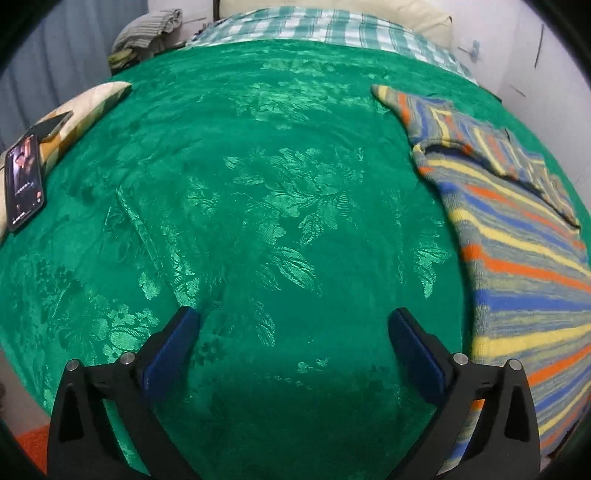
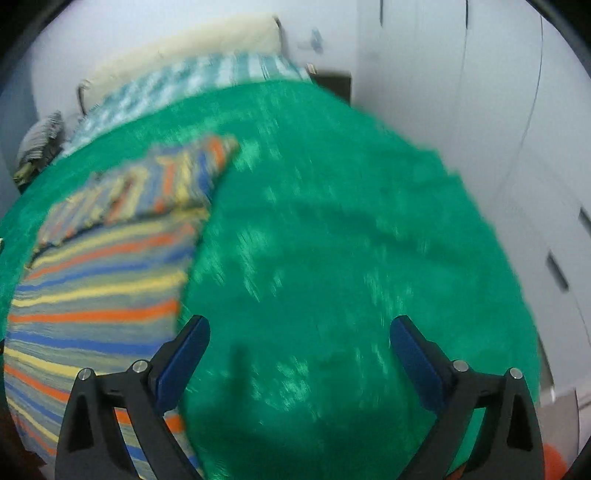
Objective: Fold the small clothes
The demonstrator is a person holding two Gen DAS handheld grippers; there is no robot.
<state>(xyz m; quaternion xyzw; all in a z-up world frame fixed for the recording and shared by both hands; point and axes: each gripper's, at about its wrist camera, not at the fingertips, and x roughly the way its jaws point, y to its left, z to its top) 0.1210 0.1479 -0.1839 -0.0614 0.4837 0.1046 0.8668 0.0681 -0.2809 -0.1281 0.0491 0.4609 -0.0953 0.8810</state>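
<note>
A small striped knit sweater (image 1: pixel 517 258), in orange, blue, yellow and grey, lies flat on a green bedspread (image 1: pixel 258 184), with a sleeve folded across its top. In the left wrist view it lies to the right of my left gripper (image 1: pixel 293 317), which is open and empty above bare bedspread. In the right wrist view the sweater (image 2: pixel 99 277) lies to the left, and my right gripper (image 2: pixel 299 325) is open and empty over the green bedspread (image 2: pixel 351 240), its left finger at the sweater's edge. The right wrist view is blurred.
A phone (image 1: pixel 24 181) lies at the left edge beside a patterned cushion (image 1: pixel 81 110). A checked sheet (image 1: pixel 325 27) and a cream pillow (image 1: pixel 406 14) lie at the head of the bed. Crumpled clothes (image 1: pixel 147 33) sit at the far left corner. White walls (image 2: pixel 480 110) stand to the right.
</note>
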